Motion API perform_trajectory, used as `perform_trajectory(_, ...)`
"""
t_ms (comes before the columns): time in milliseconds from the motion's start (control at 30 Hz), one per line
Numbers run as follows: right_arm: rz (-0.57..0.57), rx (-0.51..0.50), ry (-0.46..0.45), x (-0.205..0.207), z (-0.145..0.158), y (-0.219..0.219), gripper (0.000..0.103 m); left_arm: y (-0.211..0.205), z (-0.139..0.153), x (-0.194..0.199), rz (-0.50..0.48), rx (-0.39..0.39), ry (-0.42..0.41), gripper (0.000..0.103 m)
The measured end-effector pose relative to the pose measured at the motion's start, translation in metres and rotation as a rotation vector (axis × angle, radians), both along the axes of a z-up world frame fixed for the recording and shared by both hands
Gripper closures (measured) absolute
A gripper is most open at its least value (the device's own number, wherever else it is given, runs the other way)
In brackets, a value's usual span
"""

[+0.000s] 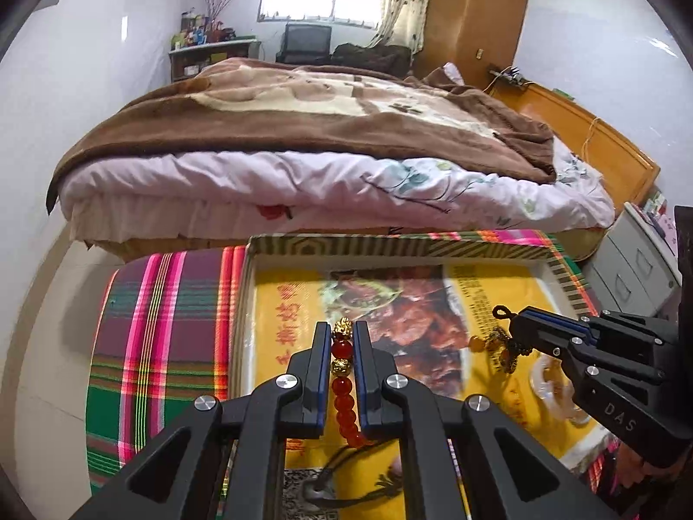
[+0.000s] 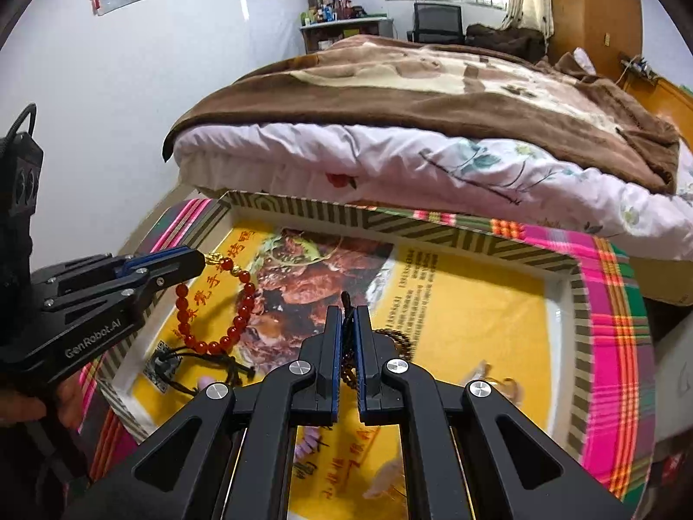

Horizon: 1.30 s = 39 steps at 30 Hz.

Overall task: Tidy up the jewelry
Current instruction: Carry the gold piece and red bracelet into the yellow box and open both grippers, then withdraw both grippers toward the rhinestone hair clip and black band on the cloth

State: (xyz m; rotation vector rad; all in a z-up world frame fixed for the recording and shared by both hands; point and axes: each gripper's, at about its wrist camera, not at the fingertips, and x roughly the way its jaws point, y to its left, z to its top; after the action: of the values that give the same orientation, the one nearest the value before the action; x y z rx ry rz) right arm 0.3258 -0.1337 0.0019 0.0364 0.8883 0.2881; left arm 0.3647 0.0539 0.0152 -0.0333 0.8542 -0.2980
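A shallow box (image 1: 390, 245) with a striped rim and a yellow food poster inside lies on a plaid cloth. My left gripper (image 1: 343, 329) is shut on a red bead bracelet (image 1: 344, 390) with gold beads, holding it above the box; it also shows in the right wrist view (image 2: 203, 260), the bracelet (image 2: 234, 325) hanging from it. My right gripper (image 2: 348, 312) is shut on a dark brown bead string (image 2: 390, 338) with a black cord; in the left wrist view the right gripper (image 1: 517, 320) holds it (image 1: 504, 349) over the box's right part.
A black cord pendant (image 2: 203, 359) and a white jade-like ring piece (image 1: 550, 383) lie in the box. The plaid cloth (image 1: 160, 329) surrounds it. A bed (image 1: 325, 138) with a brown blanket stands right behind. A white drawer unit (image 1: 636, 260) stands at the right.
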Motion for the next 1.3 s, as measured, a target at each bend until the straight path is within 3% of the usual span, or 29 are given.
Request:
perform_trajectory(300,0.017,0.044,0.056,0.007,-0.008,0.008,0.098,0.007,-0.005,-0.001,0.008,0.003,0.026,0.090)
perform_trajectory(367,0.020,0.045,0.055,0.006,-0.009,0.010,0.097,0.008,-0.005,-0.002,0.007,0.002,0.028,0.078)
perform_trajectory(433,0.019,0.047,0.062,0.007,-0.009,0.011,0.092,0.008,-0.005,-0.004,0.008,0.005,0.029,0.070)
perform_trajectory(633,0.005,0.093,0.067,0.007,-0.007,0.006,0.079,0.010,-0.002,-0.011,0.021,0.004,0.032,0.060)
perform_trajectory(700,-0.003,0.111,0.067,0.005,-0.004,0.003,0.073,0.011,0.002,-0.015,0.020,0.005,0.028,0.060)
perform_trajectory(800,-0.010,0.124,0.053,-0.001,0.003,0.000,0.072,0.011,0.009,-0.023,0.020,0.006,0.020,0.058)
perform_trajectory(1300,-0.017,0.187,-0.050,-0.093,0.048,-0.032,0.072,0.003,0.051,-0.111,-0.017,-0.021,-0.044,0.046)
